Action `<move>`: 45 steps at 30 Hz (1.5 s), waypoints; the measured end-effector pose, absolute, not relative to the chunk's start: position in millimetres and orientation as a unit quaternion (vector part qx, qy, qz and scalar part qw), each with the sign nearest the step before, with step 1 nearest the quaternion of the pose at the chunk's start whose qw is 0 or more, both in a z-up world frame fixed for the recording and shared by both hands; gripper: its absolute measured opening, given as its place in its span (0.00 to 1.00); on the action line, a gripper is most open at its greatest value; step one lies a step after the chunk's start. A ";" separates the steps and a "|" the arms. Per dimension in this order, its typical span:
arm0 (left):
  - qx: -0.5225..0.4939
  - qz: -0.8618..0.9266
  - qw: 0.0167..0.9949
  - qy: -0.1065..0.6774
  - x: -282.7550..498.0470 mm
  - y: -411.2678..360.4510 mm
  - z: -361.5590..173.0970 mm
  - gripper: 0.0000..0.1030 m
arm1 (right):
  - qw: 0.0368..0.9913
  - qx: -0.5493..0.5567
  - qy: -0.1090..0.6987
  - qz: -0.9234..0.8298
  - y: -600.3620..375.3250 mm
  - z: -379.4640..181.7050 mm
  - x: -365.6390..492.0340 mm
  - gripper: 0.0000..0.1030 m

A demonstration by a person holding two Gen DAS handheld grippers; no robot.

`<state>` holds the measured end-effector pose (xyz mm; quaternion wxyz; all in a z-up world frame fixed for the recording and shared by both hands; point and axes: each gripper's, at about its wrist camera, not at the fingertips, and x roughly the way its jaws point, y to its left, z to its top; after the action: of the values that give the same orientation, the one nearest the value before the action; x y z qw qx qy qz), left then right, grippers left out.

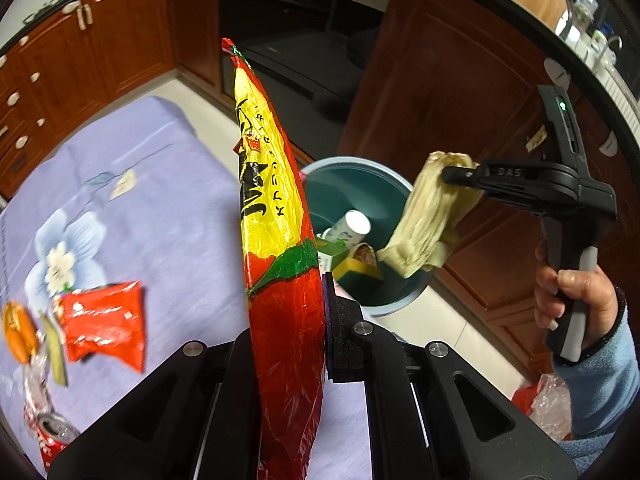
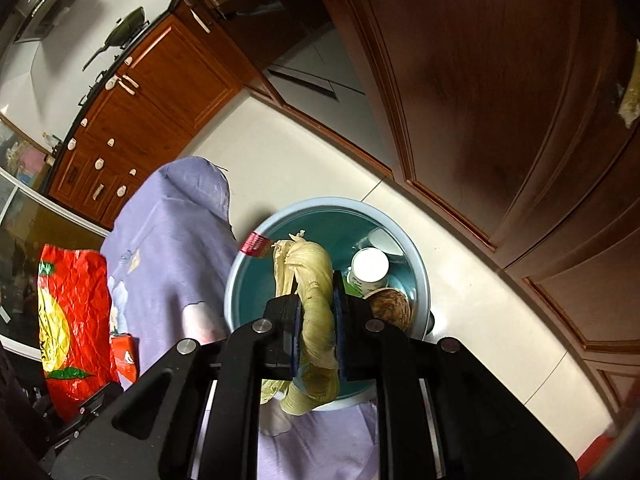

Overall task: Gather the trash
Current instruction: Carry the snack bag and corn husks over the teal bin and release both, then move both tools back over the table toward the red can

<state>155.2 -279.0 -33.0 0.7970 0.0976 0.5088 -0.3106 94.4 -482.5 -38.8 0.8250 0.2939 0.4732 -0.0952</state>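
My left gripper (image 1: 286,304) is shut on a long red and yellow snack bag (image 1: 272,184), which stands up edge-on above the table. That bag (image 2: 68,320) also shows at the left of the right wrist view. My right gripper (image 2: 316,300) is shut on a pale yellow husk bundle (image 2: 310,272) and hangs over a teal bin (image 2: 320,201) on the floor. From the left wrist view, the right gripper (image 1: 450,174) holds the husk bundle (image 1: 426,220) over the bin's (image 1: 348,160) right rim. A white cup (image 1: 354,226) and a green box (image 1: 334,254) lie inside.
A table under a purple flowered cloth (image 1: 160,220) carries a red wrapper (image 1: 104,320), an orange packet (image 1: 18,332) and a crushed red can (image 1: 52,440). Wooden cabinets (image 2: 500,100) stand behind the bin. A hand with a blue sleeve (image 1: 600,360) holds the right gripper.
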 end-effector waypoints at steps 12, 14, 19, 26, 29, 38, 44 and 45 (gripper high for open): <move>0.123 -0.330 0.771 0.531 166.8 -333.7 -56.9 0.07 | 0.818 0.309 0.478 -0.080 -498.0 -52.2 98.3 0.63; 0.126 -0.333 0.767 0.534 167.0 -340.2 -60.6 0.07 | 0.815 0.316 0.478 -0.082 -502.2 -52.9 95.8 0.68; 0.132 -0.342 0.758 0.540 169.3 -358.8 -67.1 0.07 | 0.809 0.330 0.478 -0.093 -514.7 -55.6 90.5 0.71; 0.121 -0.348 0.753 0.545 173.8 -360.7 -72.7 0.47 | 0.801 0.336 0.485 -0.103 -520.3 -57.2 86.3 0.75; 0.115 -0.337 0.765 0.537 176.0 -355.4 -70.5 0.66 | 0.799 0.337 0.488 -0.104 -519.2 -56.2 87.1 0.78; 0.096 -0.320 0.775 0.537 179.2 -334.8 -67.0 0.84 | 0.789 0.340 0.501 -0.106 -509.2 -59.5 89.5 0.78; 0.082 -0.309 0.781 0.536 175.4 -318.5 -61.7 0.88 | 0.780 0.335 0.517 -0.105 -495.3 -59.7 93.5 0.86; 0.080 -0.307 0.783 0.535 174.7 -314.1 -60.2 0.88 | 0.780 0.333 0.519 -0.104 -493.3 -59.3 93.4 0.86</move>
<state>174.7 -314.1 -60.2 0.7829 0.0799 0.5351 -0.3072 93.4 -493.3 -59.3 0.7800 0.3335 0.5191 -0.1044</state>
